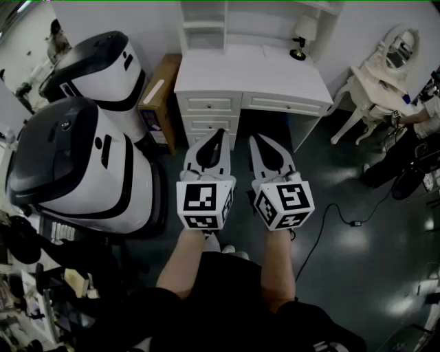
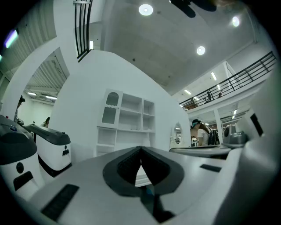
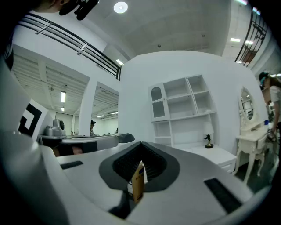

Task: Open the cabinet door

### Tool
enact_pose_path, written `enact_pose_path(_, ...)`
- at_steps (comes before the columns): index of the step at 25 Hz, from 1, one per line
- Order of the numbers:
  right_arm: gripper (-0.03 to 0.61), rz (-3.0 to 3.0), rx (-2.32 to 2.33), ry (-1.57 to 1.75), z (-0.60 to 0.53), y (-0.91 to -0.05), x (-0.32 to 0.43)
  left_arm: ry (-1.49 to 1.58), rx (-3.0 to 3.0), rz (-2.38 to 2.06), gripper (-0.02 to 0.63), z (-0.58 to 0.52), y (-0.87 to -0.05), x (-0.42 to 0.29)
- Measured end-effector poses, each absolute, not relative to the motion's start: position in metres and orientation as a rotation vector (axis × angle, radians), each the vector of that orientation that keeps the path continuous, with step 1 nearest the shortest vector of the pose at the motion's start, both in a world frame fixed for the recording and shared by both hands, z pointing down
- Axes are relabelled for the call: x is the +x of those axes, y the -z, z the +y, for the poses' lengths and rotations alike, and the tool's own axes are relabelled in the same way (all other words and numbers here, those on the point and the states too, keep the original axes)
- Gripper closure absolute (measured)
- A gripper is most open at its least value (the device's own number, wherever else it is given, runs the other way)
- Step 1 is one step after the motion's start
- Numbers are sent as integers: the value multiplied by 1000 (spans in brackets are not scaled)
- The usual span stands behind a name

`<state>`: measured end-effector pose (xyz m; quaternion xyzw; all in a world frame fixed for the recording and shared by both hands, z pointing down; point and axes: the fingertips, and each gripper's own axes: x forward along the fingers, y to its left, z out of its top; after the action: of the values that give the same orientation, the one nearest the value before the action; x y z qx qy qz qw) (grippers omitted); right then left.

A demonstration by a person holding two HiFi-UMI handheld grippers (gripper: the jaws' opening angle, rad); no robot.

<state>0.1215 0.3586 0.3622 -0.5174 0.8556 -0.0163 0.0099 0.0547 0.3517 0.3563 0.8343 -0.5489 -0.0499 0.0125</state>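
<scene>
Distance as the first hazard: small white arched cabinet door (image 3: 156, 102) high at the left of the white shelf unit (image 3: 184, 101), well apart from both pairs of tongs, leaving room for misjudging its height on the way in. Left tongs (image 1: 220, 133) pressed together at the tips, nothing between them; right tongs (image 1: 255, 139) likewise shut tight and empty, with only the brown cardboard box (image 1: 157, 103) glimpsed far off through the gap behind the tips. Likely to bump or skid off the door's edge if brought in closed like this; would need spreading first. No telling from here the hinge side or the kind of handle, too small to make out, so a risk of straining the door by pulling the wrong way. Danger too of knocking over the small lamp with white shade and dark base (image 1: 304, 31), at the back right of the white counter with drawers (image 1: 254, 79), when reaching up across it. Underfoot, dark glossy floor (image 1: 357, 289) with a black cable (image 1: 355, 223) lying at the right: a trip risk in stepping forward. At the left, close beside the path, two big rounded white-and-black machines (image 1: 82, 165); at the right, a white vanity table with oval mirror (image 1: 385, 75) and a person (image 1: 402, 155) next to it. Overhead, high pale ceiling with round spotlights (image 2: 145, 9) and a railed balcony (image 2: 237, 81)
</scene>
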Motion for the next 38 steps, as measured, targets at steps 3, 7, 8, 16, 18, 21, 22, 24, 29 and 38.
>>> enact_pose_path(3, 558, 2653, -1631, 65, 349, -365, 116, 153, 2592, -1731, 601, 343, -362, 43)
enact_pose_path(7, 558, 2616, -1594, 77, 337, -364, 102, 155, 2574, -1740, 601, 332, -367, 26)
enact_pose_path(8, 558, 2620, -1592, 76, 333, -365, 98, 155, 2568, -1743, 601, 328, -368, 20)
enact_pose_path(16, 558, 2638, -1594, 120, 269, -364, 57, 192, 2530, -1763, 601, 267, -358, -30)
enact_pose_path(18, 558, 2650, -1584, 131, 250, -365, 41, 195, 2513, -1782, 601, 248, -356, -48)
enact_pose_path(21, 558, 2686, -1559, 129, 223, -367, 11, 187, 2491, -1806, 600, 218, -356, -76)
enact_pose_path(22, 558, 2694, -1555, 123, 215, -367, 2, 178, 2492, -1799, 601, 209, -357, -81)
enact_pose_path(24, 558, 2696, -1565, 113, 200, -367, -8, 168, 2504, -1764, 600, 191, -358, -87)
enact_pose_path(29, 558, 2648, -1674, 108, 169, -368, -1, 185, 2533, -1681, 601, 161, -362, -89)
enact_pose_path(38, 558, 2664, -1738, 73, 138, -371, -11, 255, 2559, -1613, 601, 130, -357, -100)
